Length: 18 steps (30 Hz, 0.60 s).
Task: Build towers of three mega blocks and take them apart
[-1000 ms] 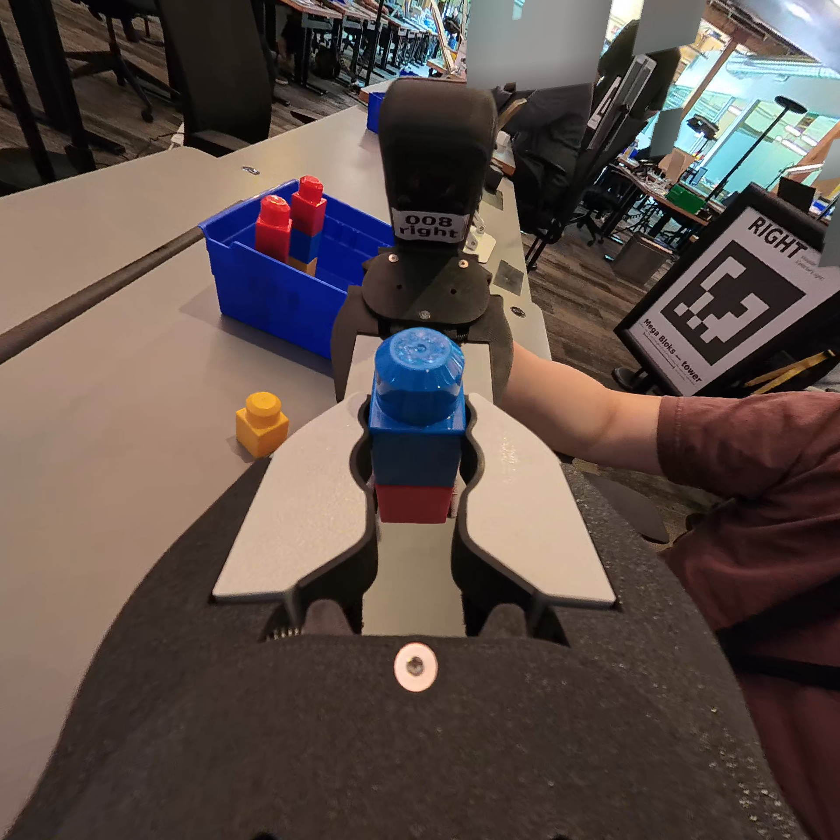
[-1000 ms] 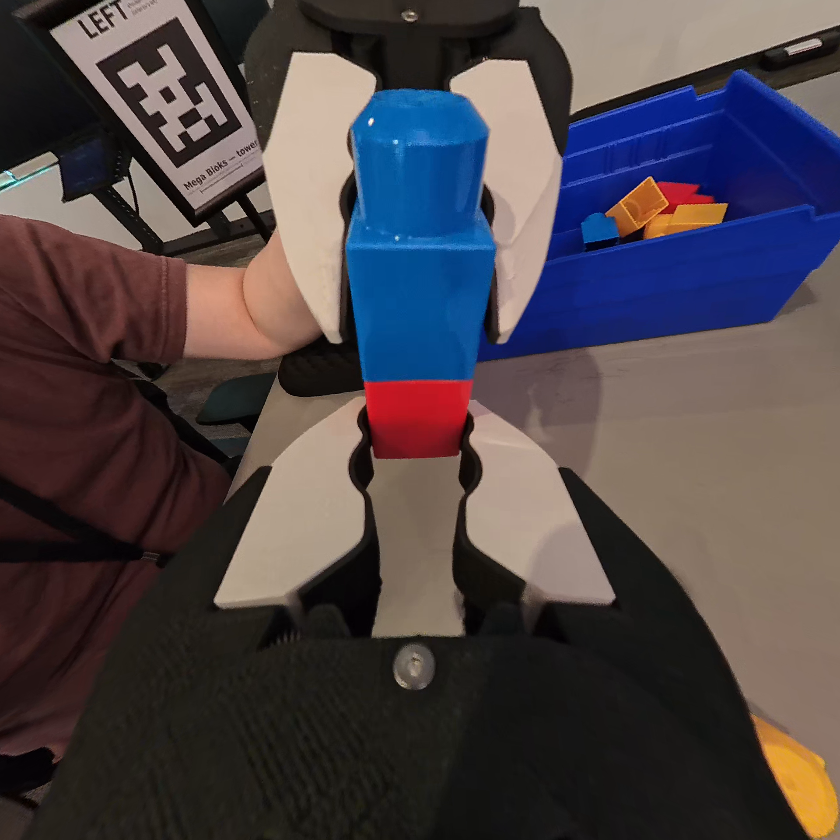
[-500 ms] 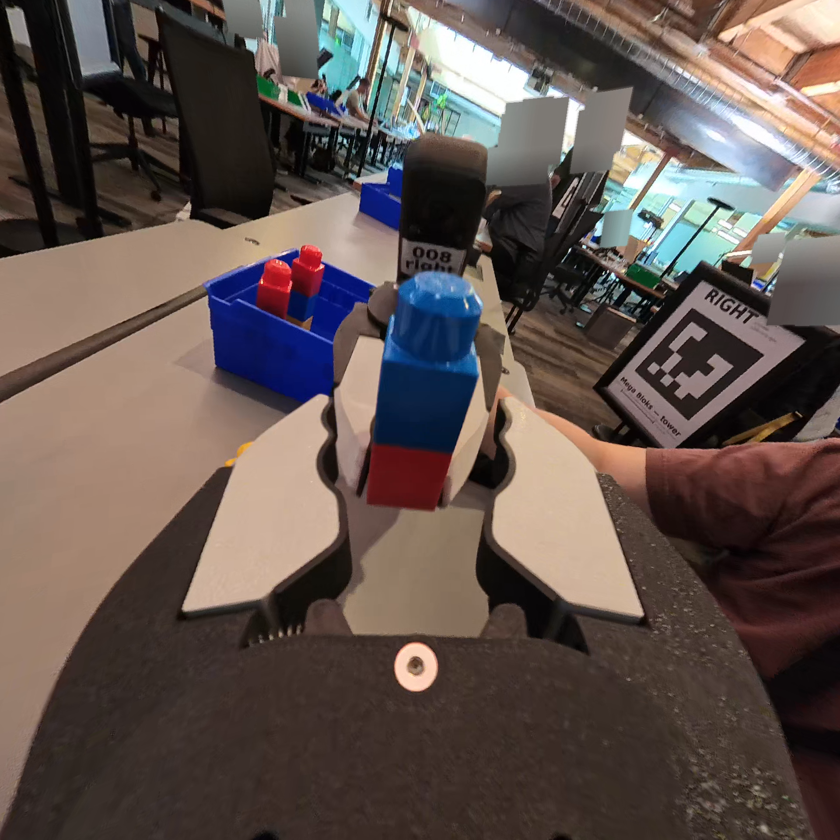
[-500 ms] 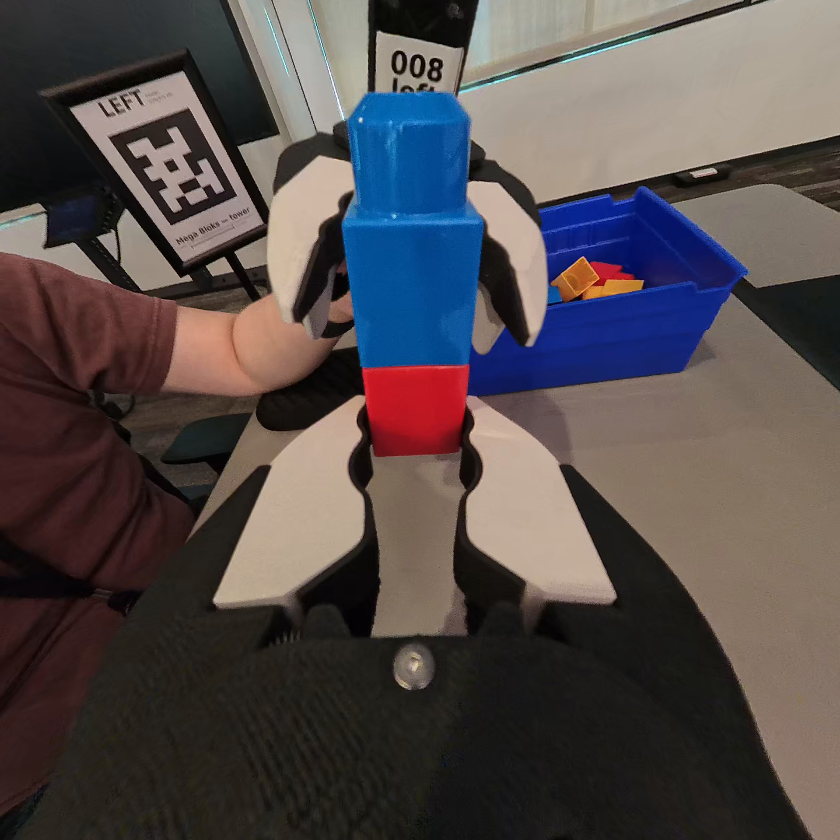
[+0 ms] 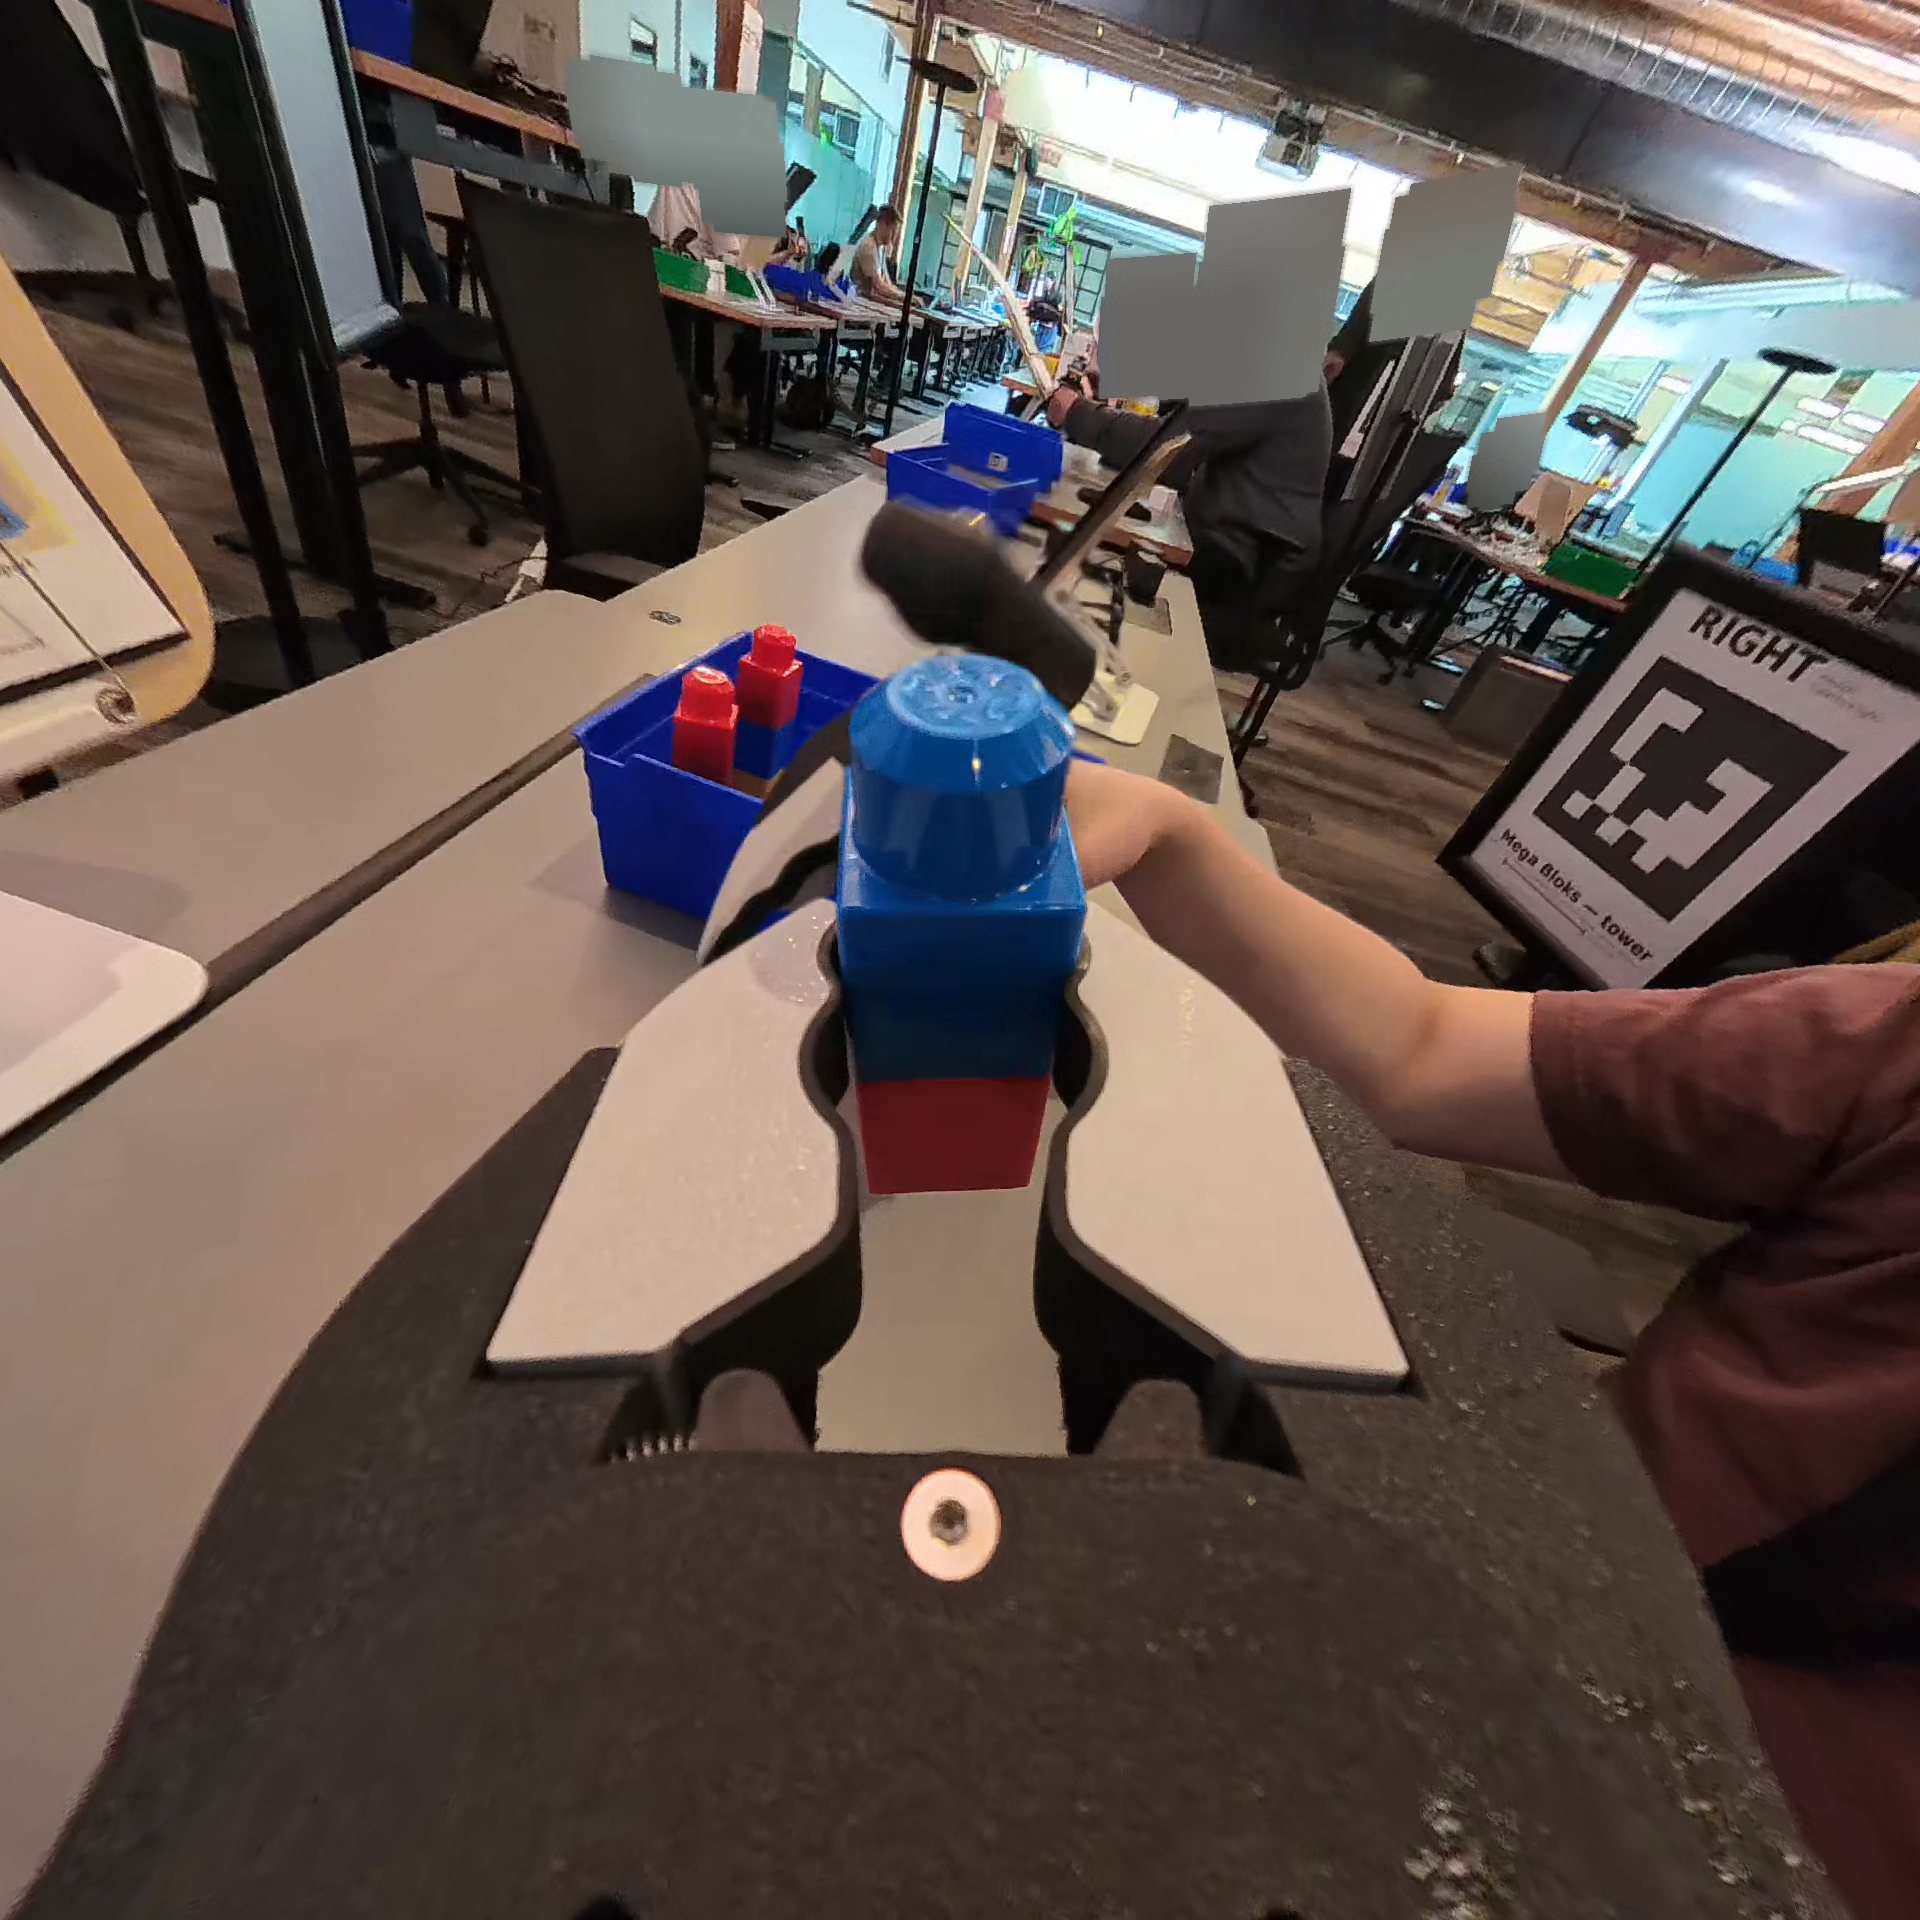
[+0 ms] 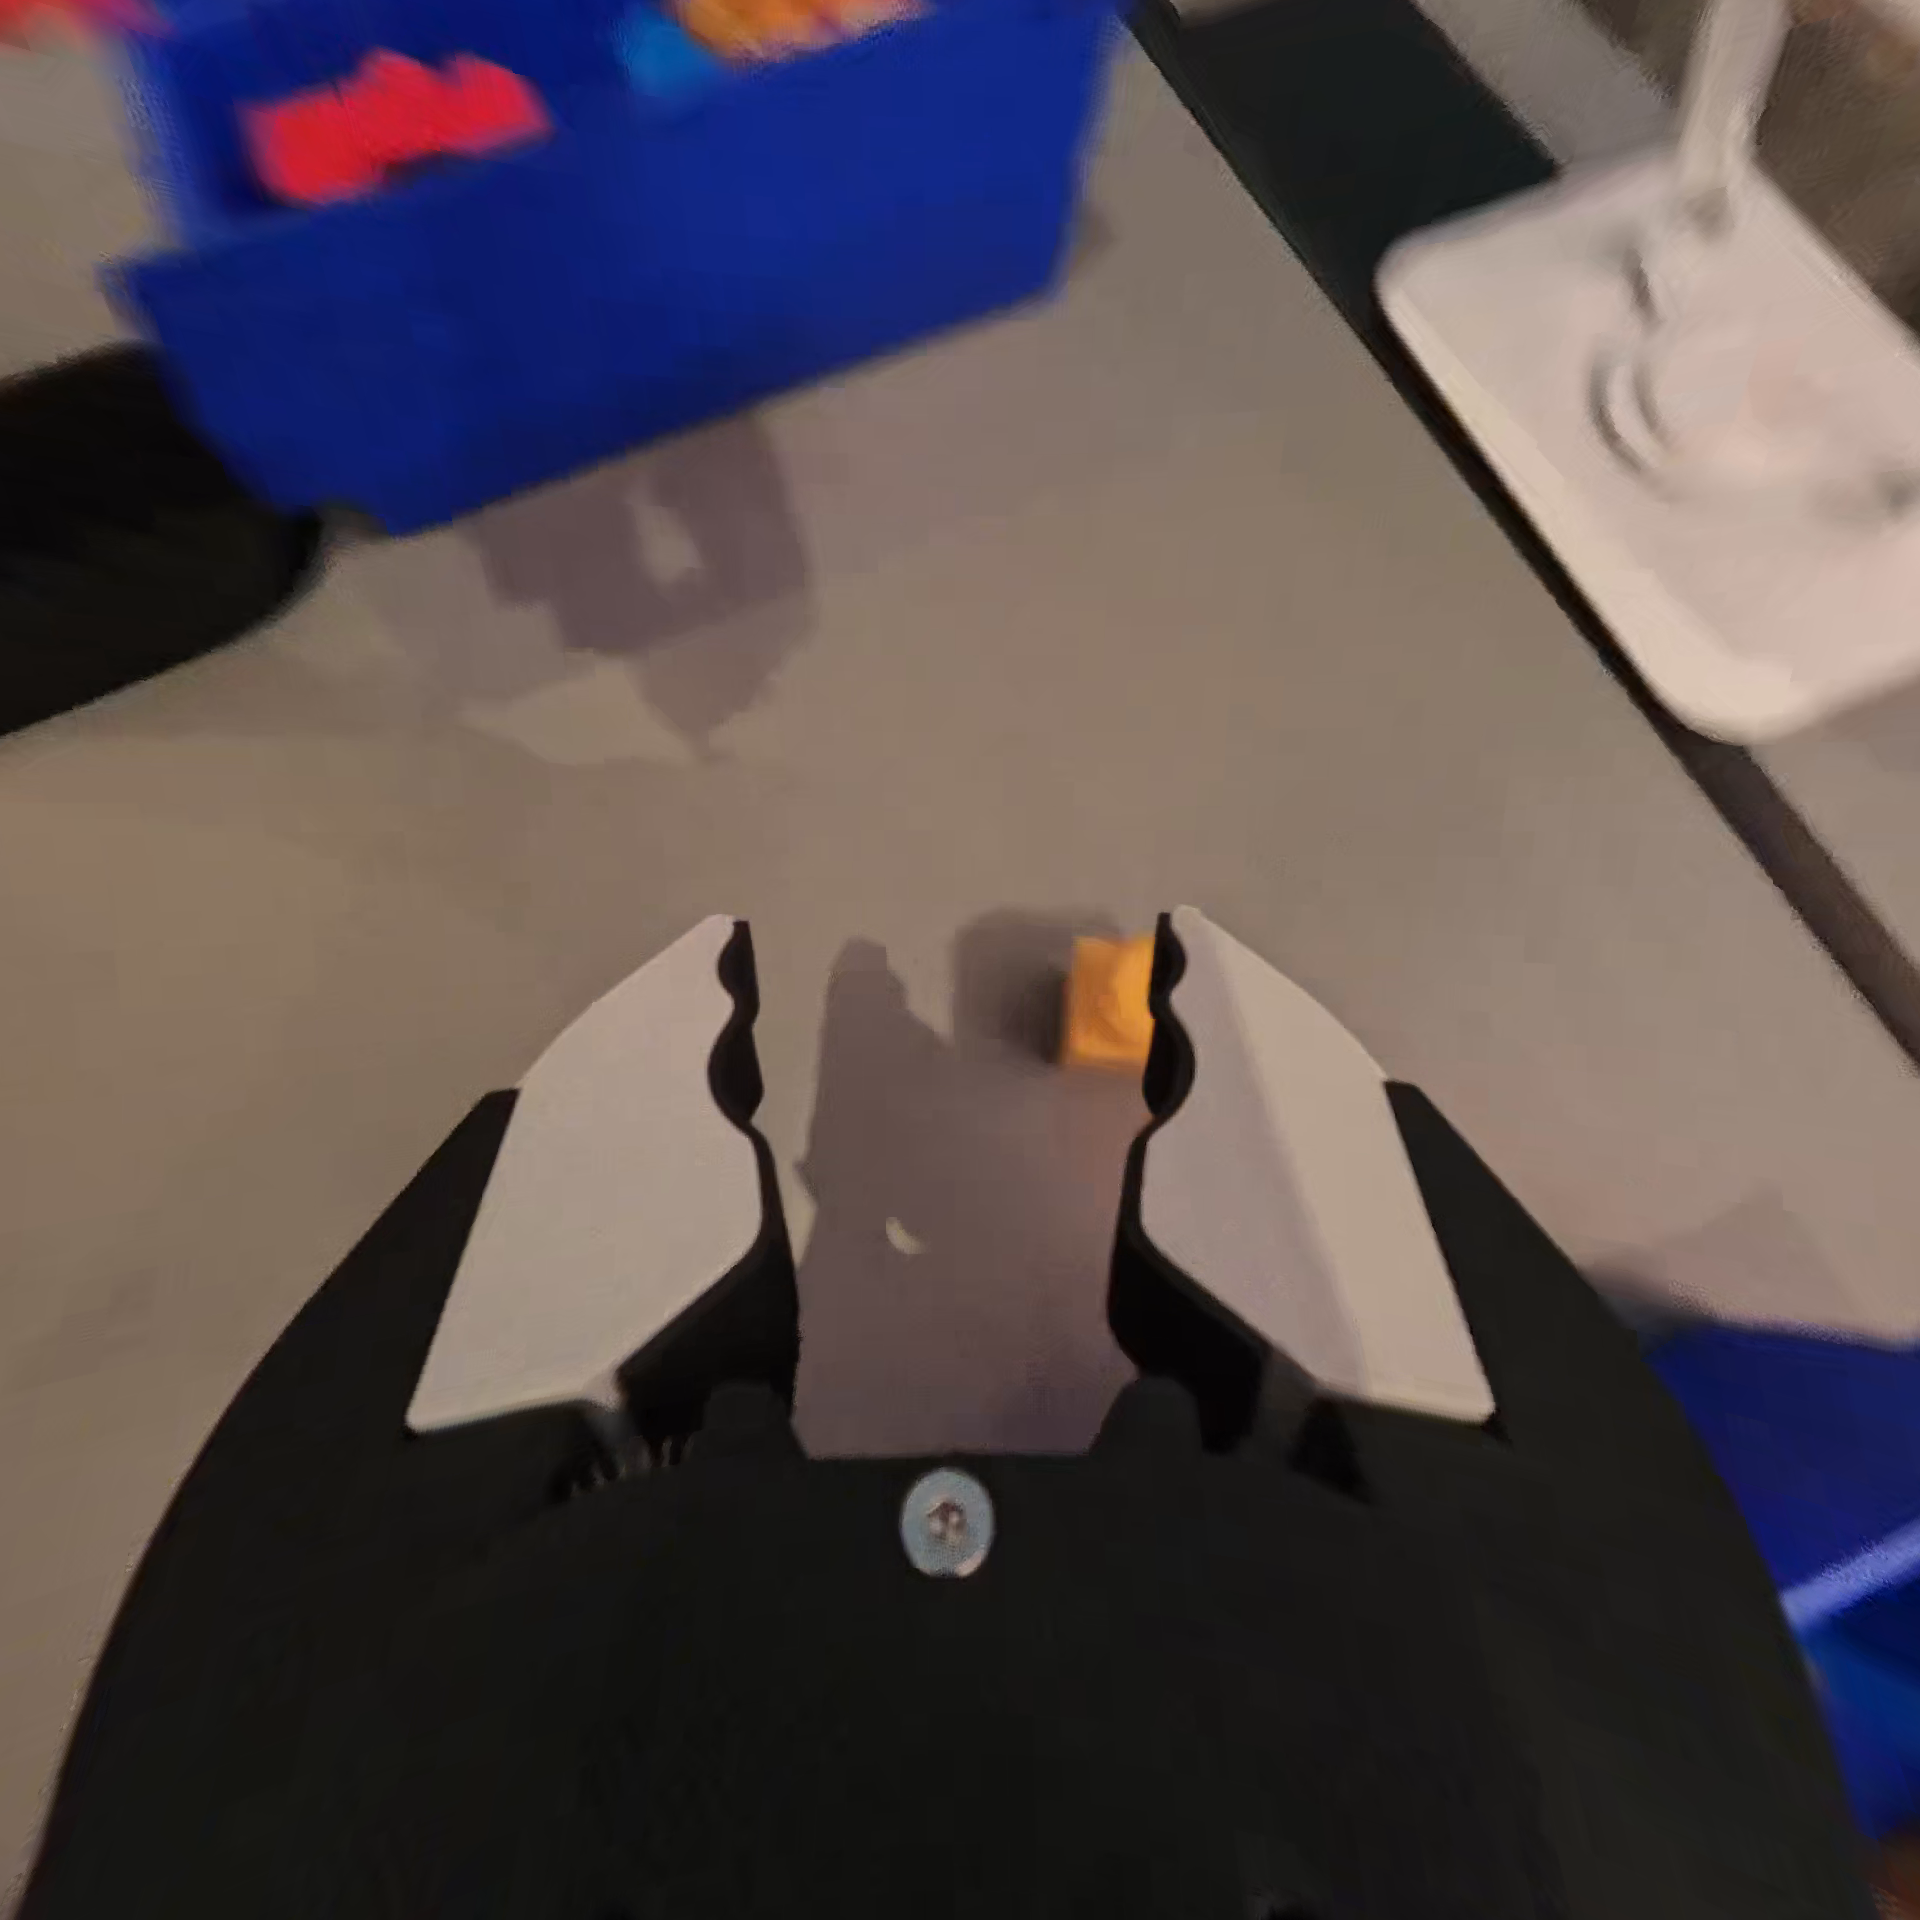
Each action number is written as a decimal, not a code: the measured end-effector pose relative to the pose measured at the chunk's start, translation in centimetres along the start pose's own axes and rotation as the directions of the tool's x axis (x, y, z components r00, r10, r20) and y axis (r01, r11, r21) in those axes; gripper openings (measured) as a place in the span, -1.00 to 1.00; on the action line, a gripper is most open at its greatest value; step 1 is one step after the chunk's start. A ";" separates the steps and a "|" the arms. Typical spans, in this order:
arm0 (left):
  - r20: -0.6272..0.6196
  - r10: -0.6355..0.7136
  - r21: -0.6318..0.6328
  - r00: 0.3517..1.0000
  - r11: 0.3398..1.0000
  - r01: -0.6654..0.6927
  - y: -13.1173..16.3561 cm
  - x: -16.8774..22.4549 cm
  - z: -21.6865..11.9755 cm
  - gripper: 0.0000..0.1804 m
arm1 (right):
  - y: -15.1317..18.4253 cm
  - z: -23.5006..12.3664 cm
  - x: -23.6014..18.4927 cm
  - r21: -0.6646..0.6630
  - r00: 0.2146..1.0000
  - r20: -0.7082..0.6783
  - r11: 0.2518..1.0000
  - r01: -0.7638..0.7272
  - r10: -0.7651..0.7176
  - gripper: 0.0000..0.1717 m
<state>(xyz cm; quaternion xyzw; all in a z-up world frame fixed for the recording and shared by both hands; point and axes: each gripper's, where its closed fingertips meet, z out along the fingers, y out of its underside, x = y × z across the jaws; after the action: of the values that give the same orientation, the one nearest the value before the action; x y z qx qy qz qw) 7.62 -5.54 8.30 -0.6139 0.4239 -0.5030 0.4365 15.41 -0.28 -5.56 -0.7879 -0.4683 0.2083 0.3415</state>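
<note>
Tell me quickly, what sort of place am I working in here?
Probably an open-plan workshop or lab office: rows of long desks with seated people run behind the grey table, office chairs stand around, and exposed ceiling beams show overhead.

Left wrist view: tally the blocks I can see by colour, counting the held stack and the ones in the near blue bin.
Red: 3, the held stack bottom block and two tower tops in the blue bin
Blue: 2, the stack's top block and one bin block
Yellow: 1, a sliver beneath that
Total: 6 visible; the bin wall may hide more
</note>
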 end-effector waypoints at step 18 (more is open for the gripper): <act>-0.007 0.003 -0.117 1.000 0.993 -0.004 1.7 0.0 -0.1 -0.60 | 2.5 4.0 4.0 -0.050 0.944 -0.129 0.949 -0.312 0.304 -0.55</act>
<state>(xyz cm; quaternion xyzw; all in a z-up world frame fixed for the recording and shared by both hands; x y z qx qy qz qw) 7.42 -5.93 6.70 -0.6359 0.4554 -0.4785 0.3991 16.18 3.84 -10.16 -0.8738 -0.3251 0.1952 0.3046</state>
